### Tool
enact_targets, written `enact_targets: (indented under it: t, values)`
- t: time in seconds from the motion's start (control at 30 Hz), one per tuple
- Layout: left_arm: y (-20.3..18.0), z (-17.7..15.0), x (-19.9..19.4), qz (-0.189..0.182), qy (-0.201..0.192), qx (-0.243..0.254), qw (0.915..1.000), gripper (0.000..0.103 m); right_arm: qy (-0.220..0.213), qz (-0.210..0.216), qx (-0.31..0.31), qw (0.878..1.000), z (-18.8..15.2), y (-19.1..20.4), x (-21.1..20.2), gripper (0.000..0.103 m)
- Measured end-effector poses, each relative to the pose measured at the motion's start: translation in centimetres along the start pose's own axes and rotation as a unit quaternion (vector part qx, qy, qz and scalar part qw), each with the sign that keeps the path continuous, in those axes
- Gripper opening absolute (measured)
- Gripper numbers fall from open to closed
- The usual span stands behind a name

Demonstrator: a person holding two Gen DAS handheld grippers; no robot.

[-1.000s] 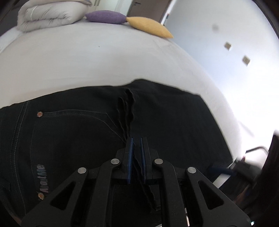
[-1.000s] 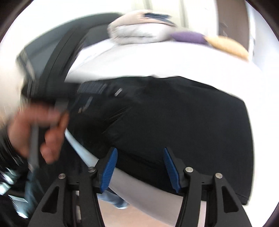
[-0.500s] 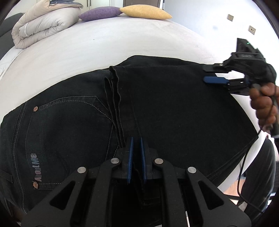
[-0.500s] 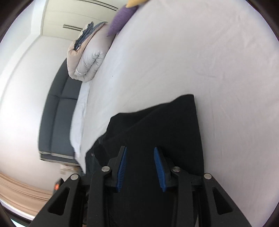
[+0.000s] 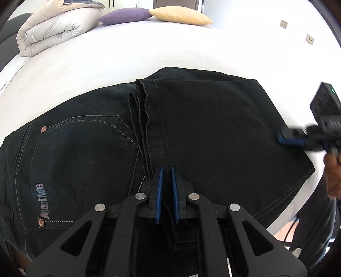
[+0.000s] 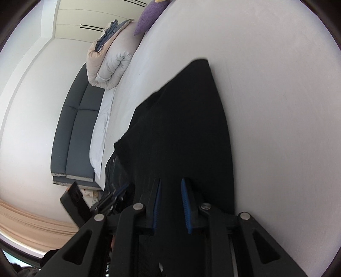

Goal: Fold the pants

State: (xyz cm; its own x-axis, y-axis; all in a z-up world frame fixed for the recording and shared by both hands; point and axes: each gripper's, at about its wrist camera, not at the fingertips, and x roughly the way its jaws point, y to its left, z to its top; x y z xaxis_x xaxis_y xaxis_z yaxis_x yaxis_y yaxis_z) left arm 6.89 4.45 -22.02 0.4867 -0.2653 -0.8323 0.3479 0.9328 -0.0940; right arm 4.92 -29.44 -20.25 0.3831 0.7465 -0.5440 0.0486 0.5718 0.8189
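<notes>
1. Black jeans (image 5: 191, 127) lay folded on the white bed (image 5: 149, 59), near its front edge; the back pocket and "AboutMe" label faced up at the left.
2. Left tongs (image 5: 167, 191) were clenched on a strip of the jeans' fabric at the near edge, blue pads almost together.
3. Right tongs (image 6: 170, 204) sat over the jeans' right end, pads parted with dark cloth showing between them; whether they gripped it could not be told.
4. Rolled duvet (image 5: 53, 27), purple cushion (image 5: 125, 15) and yellow cushion (image 5: 181, 16) lay at the bed's far end.
5. Grey sofa (image 6: 74, 127) stood beside the bed.
</notes>
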Motion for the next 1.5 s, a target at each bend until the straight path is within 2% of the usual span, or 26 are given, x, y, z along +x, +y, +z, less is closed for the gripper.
enact_targets:
  t: [0.13,0.3,0.37,0.4,0.53,0.63,0.73,0.83,0.87,0.97,1.03,1.07,1.1,1.13,1.17,1.2,1.27,1.3,1.33,1.37,1.4,1.5]
  values:
    - [0.1,-0.1,-0.1,-0.002,-0.003,-0.003,1.0,0.008,0.005,-0.004,-0.007,1.0,-2.9,0.7,-0.8,0.021]
    - [0.3,-0.3,-0.1,-0.01,-0.007,-0.01,0.9999,0.008,0.002,-0.017,-0.004,1.0,-4.6,0.8,-1.1,0.02]
    - [0.5,-0.4,-0.2,-0.014,-0.009,-0.014,0.9998,0.008,-0.001,-0.036,-0.01,0.999,-4.8,0.7,-0.8,0.011]
    - [0.5,-0.5,-0.2,-0.016,-0.01,-0.016,0.9997,0.008,-0.004,-0.05,-0.008,0.999,-4.8,0.4,-0.5,0.0]
    - [1.2,-0.6,-0.3,-0.036,-0.017,-0.033,0.9987,0.008,-0.021,-0.003,0.035,0.999,-4.9,-1.6,-0.3,0.0]
    - [2.2,-0.9,-1.3,-0.057,-0.024,-0.057,0.9965,0.008,-0.033,-0.008,0.015,0.999,-5.4,-1.4,-0.4,0.0]
    - [4.3,-2.0,-3.6,-0.076,-0.053,-0.102,0.9905,0.008,-0.039,-0.01,0.012,0.999,-5.5,-1.3,-0.3,0.0]
    - [7.2,-4.0,-6.2,-0.093,-0.086,-0.164,0.9783,0.008,-0.04,-0.021,0.004,0.999,-5.5,-0.9,-0.1,0.0]
    - [8.6,-5.0,-7.1,-0.096,-0.095,-0.195,0.9715,0.008,-0.04,-0.026,0.001,0.999,-5.5,-0.8,-0.1,0.0]
    - [13.5,-8.9,-9.7,-0.097,-0.127,-0.302,0.9398,0.008,-0.042,-0.04,-0.006,0.998,-5.7,-0.5,-0.2,0.0]
    - [16.9,-12.3,-11.6,-0.101,-0.164,-0.38,0.9046,0.008,-0.044,-0.043,-0.003,0.998,-5.7,-0.4,-0.2,0.0]
    - [17.7,-13.3,-12.0,-0.103,-0.173,-0.4,0.8939,0.008,-0.044,-0.042,-0.001,0.998,-5.7,-0.4,-0.2,0.0]
    - [19.2,-14.9,-12.3,-0.114,-0.185,-0.436,0.8736,0.01,-0.045,-0.042,0.0,0.998,-5.7,-0.4,-0.2,0.0]
    - [20.2,-15.8,-12.3,-0.123,-0.189,-0.458,0.8595,0.011,-0.045,-0.043,0.001,0.998,-5.7,-0.4,-0.2,0.0]
    - [21.2,-16.9,-12.2,-0.137,-0.192,-0.487,0.8409,0.013,-0.045,-0.043,0.002,0.998,-5.7,-0.4,-0.2,0.0]
    - [22.3,-18.0,-11.8,-0.154,-0.196,-0.52,0.8169,0.016,-0.045,-0.043,0.003,0.998,-5.7,-0.4,-0.2,0.0]
    - [23.1,-19.0,-11.3,-0.182,-0.208,-0.551,0.7875,0.023,-0.044,-0.044,0.005,0.998,-5.7,-0.4,-0.2,0.0]
    - [23.3,-19.3,-11.1,-0.193,-0.212,-0.559,0.7779,0.027,-0.044,-0.045,0.005,0.998,-5.7,-0.4,-0.2,0.0]
    - [23.3,-19.4,-10.9,-0.198,-0.214,-0.563,0.7735,0.04,-0.044,-0.046,0.005,0.998,-5.7,-0.3,-0.2,0.0]
    - [23.4,-19.5,-10.7,-0.204,-0.217,-0.567,0.7682,0.061,-0.044,-0.047,0.005,0.998,-5.7,-0.3,-0.2,0.0]
    - [23.4,-19.6,-10.7,-0.201,-0.219,-0.571,0.7654,0.074,-0.043,-0.047,0.005,0.998,-5.7,-0.4,-0.2,0.0]
    - [24.3,-20.5,-10.8,-0.19,-0.225,-0.592,0.7499,0.075,-0.041,-0.048,0.006,0.998,-5.7,-0.3,-0.2,0.0]
